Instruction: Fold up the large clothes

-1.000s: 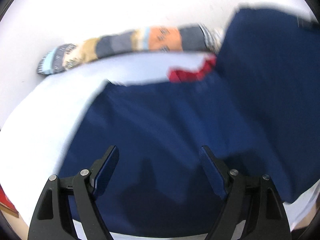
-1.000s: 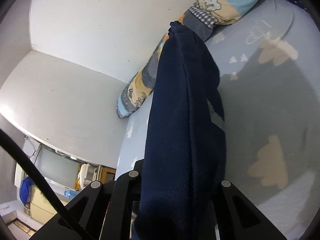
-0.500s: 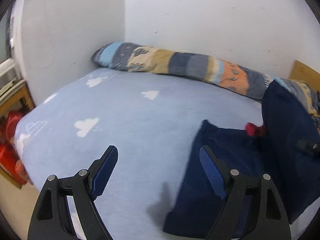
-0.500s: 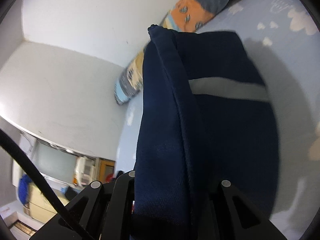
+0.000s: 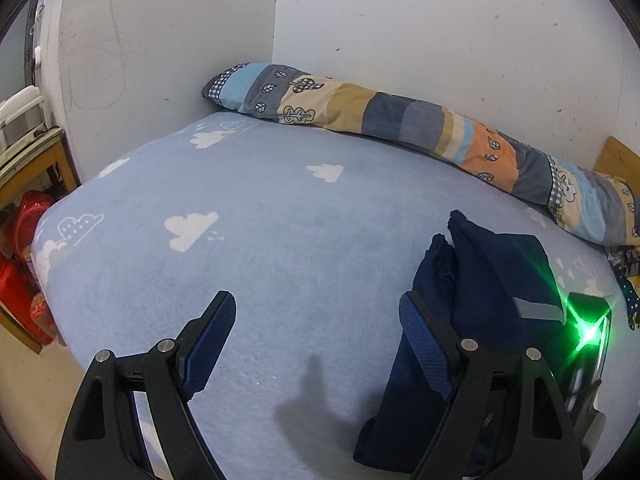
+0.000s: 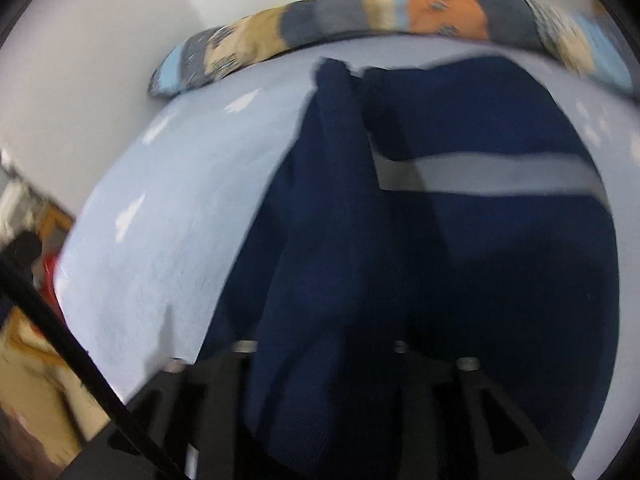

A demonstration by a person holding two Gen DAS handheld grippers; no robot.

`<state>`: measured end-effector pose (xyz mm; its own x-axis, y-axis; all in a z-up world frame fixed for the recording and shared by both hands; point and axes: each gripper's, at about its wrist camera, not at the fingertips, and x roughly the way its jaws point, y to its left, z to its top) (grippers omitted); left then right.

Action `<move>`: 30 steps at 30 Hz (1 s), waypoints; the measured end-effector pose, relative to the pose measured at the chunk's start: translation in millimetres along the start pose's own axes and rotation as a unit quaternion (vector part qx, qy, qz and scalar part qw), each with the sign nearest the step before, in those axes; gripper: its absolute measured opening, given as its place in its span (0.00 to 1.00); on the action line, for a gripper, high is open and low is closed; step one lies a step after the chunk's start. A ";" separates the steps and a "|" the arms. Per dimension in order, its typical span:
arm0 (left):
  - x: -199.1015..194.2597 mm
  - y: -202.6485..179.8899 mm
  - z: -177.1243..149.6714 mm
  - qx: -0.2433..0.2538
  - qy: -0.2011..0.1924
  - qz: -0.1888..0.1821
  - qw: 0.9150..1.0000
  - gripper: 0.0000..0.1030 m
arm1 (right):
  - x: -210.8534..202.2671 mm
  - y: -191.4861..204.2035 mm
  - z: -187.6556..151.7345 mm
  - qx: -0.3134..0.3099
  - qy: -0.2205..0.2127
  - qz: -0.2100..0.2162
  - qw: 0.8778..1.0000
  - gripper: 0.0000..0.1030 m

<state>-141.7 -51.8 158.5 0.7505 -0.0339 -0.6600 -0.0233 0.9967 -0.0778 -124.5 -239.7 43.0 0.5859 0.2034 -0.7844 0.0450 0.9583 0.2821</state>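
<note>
**Garment pinched right, left tongs free**

Left wrist view: left tongs [image 5: 318, 330] spread wide, holding nothing, hovering over the near part of the bed [image 5: 256, 216]. Probably freed to leave the fold to the other side, or to be ready for a fresh corner. Navy garment [image 5: 492, 280] at the right, partly lifted into a steep ridge, lower end resting on the sheet just beside the right finger. Grey stripe [image 5: 536, 309] across its upper face. Green glare at far right, on a dark device there, likely the other tool. Patchwork bolster [image 5: 400, 120] along the far wall, well apart from the cloth. Red items [image 5: 20, 280] off the left edge of the bed.

Right wrist view, blurred: right tongs [image 6: 326, 354] pressed together on a bunched ridge of the garment [image 6: 500, 264], cloth running up from between the fingers toward the bolster [image 6: 360, 12]. Held by the gathered edge, seemingly so the upper layer can be carried over the lower one. Stripe [image 6: 500, 176] lying across the far right panel. Bare sheet [image 6: 180, 200] to the left, room enough to lay the fold flat. Fold judged partway, not yet smoothed.
</note>
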 end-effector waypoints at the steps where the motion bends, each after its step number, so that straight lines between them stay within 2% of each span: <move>1: 0.6 1.4 0.7 -0.003 -0.001 0.003 1.000 0.81 | -3.5 7.3 -0.7 -0.015 0.001 -0.002 1.000 0.61; 3: 2.6 5.1 2.4 -0.013 0.001 0.003 1.000 0.81 | -4.6 19.9 -7.1 -0.044 0.010 0.001 0.999 0.63; 4: 2.7 7.3 2.5 -0.018 0.002 0.002 1.000 0.81 | -6.5 23.7 -10.9 -0.055 0.013 0.004 0.998 0.68; 7: 2.2 11.9 2.8 -0.029 0.001 0.001 1.000 0.81 | -13.0 25.2 -13.9 -0.068 0.031 0.049 0.996 0.71; 8: 2.0 12.8 2.7 -0.032 0.001 0.001 0.999 0.81 | -17.6 17.6 -14.8 -0.050 0.051 0.088 0.994 0.72; 10: 2.9 13.2 2.6 -0.034 0.003 -0.003 0.999 0.81 | -25.8 -8.4 -11.4 0.013 0.084 0.184 0.979 0.72; 11: 3.5 13.0 2.3 -0.035 0.004 -0.006 0.999 0.81 | -36.0 -28.5 -5.8 0.058 0.083 0.236 0.966 0.71; 12: 3.9 12.5 2.2 -0.035 0.005 -0.008 0.999 0.81 | -49.2 -42.2 -4.2 0.084 0.069 0.248 0.963 0.71; 13: 4.2 10.6 1.6 -0.034 0.007 -0.013 0.999 0.81 | -60.8 -56.9 1.0 0.099 0.052 0.243 0.964 0.71; 15: 4.1 6.2 1.5 -0.029 0.007 -0.028 0.999 0.81 | -87.4 -89.3 11.4 0.112 0.011 0.204 0.972 0.71; 17: 1.5 -5.0 0.0 -0.015 0.002 -0.049 0.999 0.81 | -102.0 -118.9 12.2 0.127 -0.002 0.175 0.976 0.70; 20: -7.8 -30.6 -3.4 0.028 -0.011 -0.105 0.994 0.81 | -108.5 -152.9 7.3 0.155 0.002 0.171 0.973 0.46; 21: -12.5 -41.3 -6.0 0.046 -0.017 -0.127 0.991 0.81 | -109.8 -158.2 6.0 0.160 -0.001 0.165 0.973 0.33; 22: -17.5 -54.1 -9.6 0.069 -0.021 -0.154 0.985 0.81 | -112.2 -160.9 1.8 0.164 -0.004 0.158 0.974 0.30; 24: -24.1 -79.8 -19.1 0.112 -0.016 -0.207 0.972 0.81 | -115.2 -168.5 0.4 0.157 0.000 0.149 0.976 0.28; 26: -23.0 -105.9 -30.5 0.152 0.002 -0.244 0.958 0.81 | -121.4 -166.7 -8.0 0.154 0.003 0.142 0.978 0.28; 30: 0.2 -138.8 -48.7 0.201 0.052 -0.233 0.950 0.81 | -117.4 -155.6 -9.5 0.118 0.010 0.115 0.986 0.28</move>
<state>-170.4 -193.7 132.8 0.5472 -0.4653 -0.6958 0.5659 0.8181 -0.1021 -207.9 -410.8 85.9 0.5874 0.4165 -0.6939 0.1011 0.8129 0.5735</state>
